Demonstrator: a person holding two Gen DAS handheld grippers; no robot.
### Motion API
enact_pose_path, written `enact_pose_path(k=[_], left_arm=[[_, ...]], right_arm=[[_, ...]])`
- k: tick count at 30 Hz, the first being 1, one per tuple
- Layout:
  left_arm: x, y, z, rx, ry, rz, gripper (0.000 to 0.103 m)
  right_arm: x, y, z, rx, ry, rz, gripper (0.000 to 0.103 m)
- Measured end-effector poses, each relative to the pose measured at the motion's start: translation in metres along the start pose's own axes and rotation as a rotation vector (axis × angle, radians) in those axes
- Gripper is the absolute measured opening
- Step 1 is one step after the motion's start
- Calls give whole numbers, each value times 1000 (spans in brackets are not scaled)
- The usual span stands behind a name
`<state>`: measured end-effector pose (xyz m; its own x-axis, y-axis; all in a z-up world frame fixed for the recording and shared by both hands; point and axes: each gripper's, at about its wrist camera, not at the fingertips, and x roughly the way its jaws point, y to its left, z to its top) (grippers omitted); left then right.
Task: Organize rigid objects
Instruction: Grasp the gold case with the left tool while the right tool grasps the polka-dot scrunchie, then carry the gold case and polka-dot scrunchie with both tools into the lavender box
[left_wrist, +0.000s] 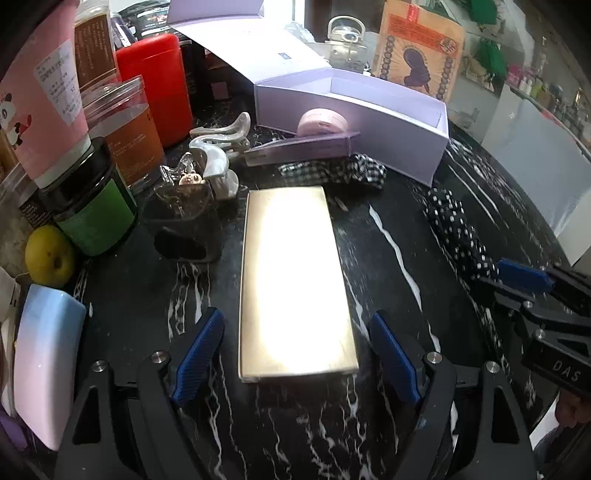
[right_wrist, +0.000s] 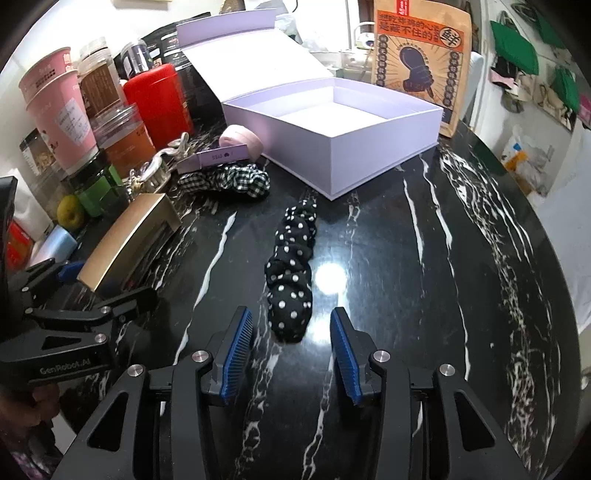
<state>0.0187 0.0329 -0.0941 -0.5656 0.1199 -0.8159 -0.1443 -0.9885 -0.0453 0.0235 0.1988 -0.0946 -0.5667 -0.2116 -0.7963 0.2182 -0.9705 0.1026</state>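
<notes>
A flat gold rectangular case (left_wrist: 295, 284) lies on the black marble table; it also shows in the right wrist view (right_wrist: 125, 240). My left gripper (left_wrist: 297, 354) is open, its blue pads on either side of the case's near end, not touching it. My right gripper (right_wrist: 290, 350) is open and empty, just short of a black polka-dot scrunchie (right_wrist: 291, 269). An open lilac box (right_wrist: 332, 129) stands at the back, empty inside. A pink round case (right_wrist: 242, 140) and a lilac card (right_wrist: 214, 158) lie beside it.
A checked scrunchie (right_wrist: 225, 181), silver hair clips (left_wrist: 218, 147) and a dark holder (left_wrist: 181, 221) lie mid-table. Jars, a red tin (left_wrist: 155, 81), pink cups and a lemon (left_wrist: 48, 254) crowd the left. A printed paper bag (right_wrist: 421, 62) stands behind the box.
</notes>
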Motion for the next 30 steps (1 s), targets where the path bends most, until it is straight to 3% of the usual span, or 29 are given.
enact_pose_path(k=[6, 8, 9, 10, 13, 15, 26, 30], left_arm=[[3, 7, 7, -60, -16, -46, 82], [3, 5, 8, -59, -23, -34, 68], [4, 3, 9, -49, -21, -10, 58], [4, 1, 10, -38, -22, 7, 46], [5, 2, 13, -45, -21, -6, 44], [5, 2, 14, -57, -13, -28, 44], [2, -5, 17, -56, 15, -108, 44], [-6, -11, 25, -40, -15, -101, 44]], right_arm=[[9, -3, 11, 9, -5, 18, 45], [11, -3, 13, 7, -12, 19, 44], [12, -2, 13, 0, -16, 17, 41], [13, -1, 14, -8, -17, 16, 30], [15, -2, 16, -3, -11, 50, 18], [15, -7, 16, 19, -11, 88, 16], [-2, -15, 11, 45, -31, 138, 16], [-13, -19, 15, 45, -54, 150, 16]])
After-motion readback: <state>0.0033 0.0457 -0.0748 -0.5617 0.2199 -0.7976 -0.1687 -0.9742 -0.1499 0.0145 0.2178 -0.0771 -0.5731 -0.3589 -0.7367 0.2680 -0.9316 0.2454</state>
